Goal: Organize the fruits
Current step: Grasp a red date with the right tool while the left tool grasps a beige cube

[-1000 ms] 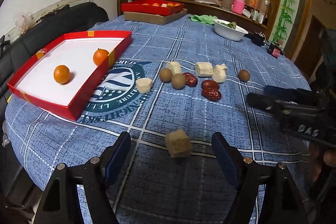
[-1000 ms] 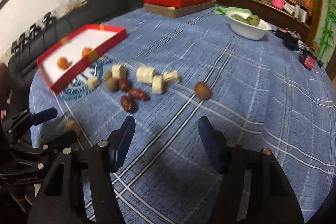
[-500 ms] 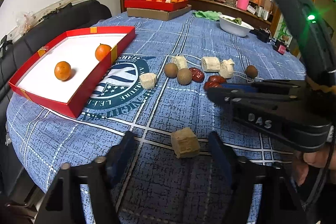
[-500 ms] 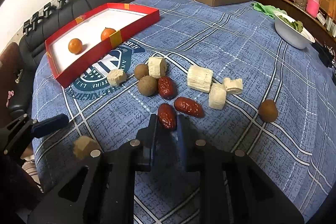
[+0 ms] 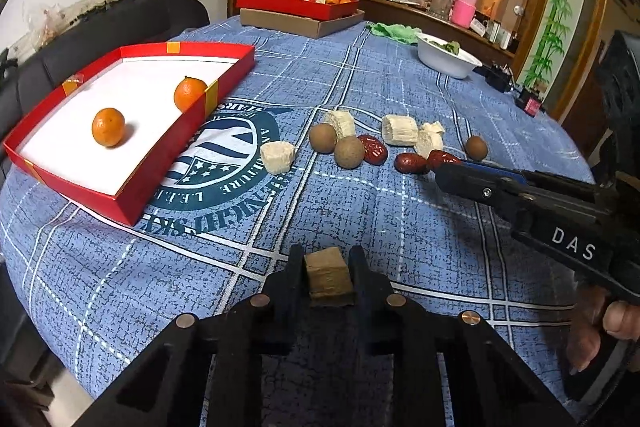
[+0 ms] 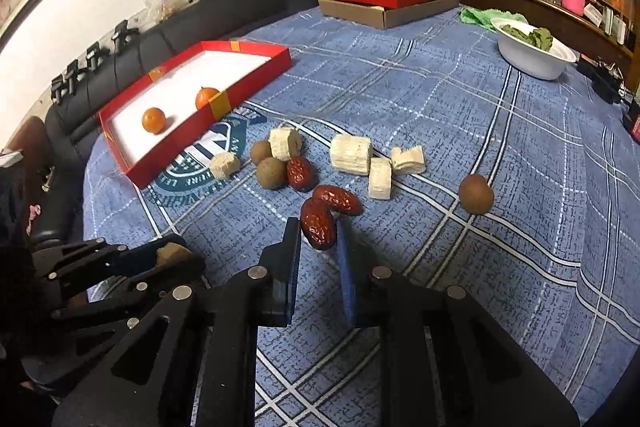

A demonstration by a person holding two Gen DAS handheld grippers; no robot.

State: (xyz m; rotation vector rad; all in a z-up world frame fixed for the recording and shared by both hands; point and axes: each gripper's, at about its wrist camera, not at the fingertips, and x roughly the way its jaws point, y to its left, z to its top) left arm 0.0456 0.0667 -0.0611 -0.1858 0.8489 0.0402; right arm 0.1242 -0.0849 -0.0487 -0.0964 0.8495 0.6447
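Left gripper clenched on a tan cut chunk, near the table's front edge, chunk squarely between the pads. Right gripper clamped on a red date, pads on its near end; a second date touches the held one at the far end. Both items sit low, at or just above the cloth; can't tell if either is lifted.

Open red tray sits toward the table's left edge, two oranges already inside. Rest of the loose pile is mid-table: pale cut pieces, brown round fruits, one brown fruit apart to the right.

Step, as I judge it: double pick, then carry to the tray. To do it well: lift the date straight up so the neighbour isn't dragged or rolled. The date is gripped near its end, so it may pivot; move it slowly. The chunk looks soft and fibrous, so don't squeeze harder. Clear the tray's near wall before lowering, release low so nothing bounces into the oranges. Keep the two grippers apart on the way over.
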